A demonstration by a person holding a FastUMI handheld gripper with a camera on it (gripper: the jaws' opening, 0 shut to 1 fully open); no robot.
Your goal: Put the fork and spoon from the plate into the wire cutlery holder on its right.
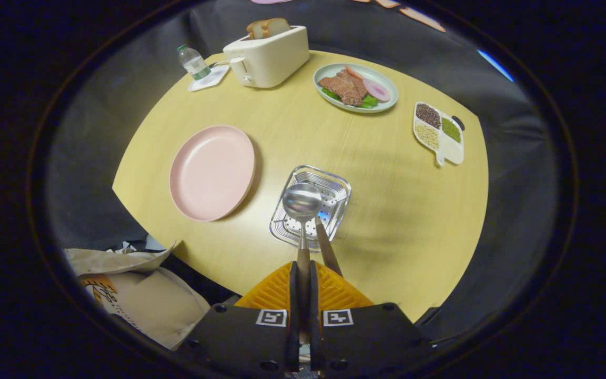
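My gripper (303, 276) is shut on the handle of a metal spoon (302, 201), which stands between the orange fingers (334, 292) with its bowl pointing away from me. The spoon's bowl hangs over the open top of the wire cutlery holder (341, 185), which I look down into. A second brown handle (327, 251) leans out of the holder just right of the spoon's handle; its head is hidden, so I cannot tell whether it is the fork. The pink plate (212, 172) lies left of the holder with nothing on it.
Across the round wooden table (418, 226) stand a cream toaster (267, 55) with bread, a water bottle (193, 63) on a coaster, a green plate of food (355, 87) and a white divided dish of beans (438, 131). Paper bags (140, 300) lie below the table's near left edge.
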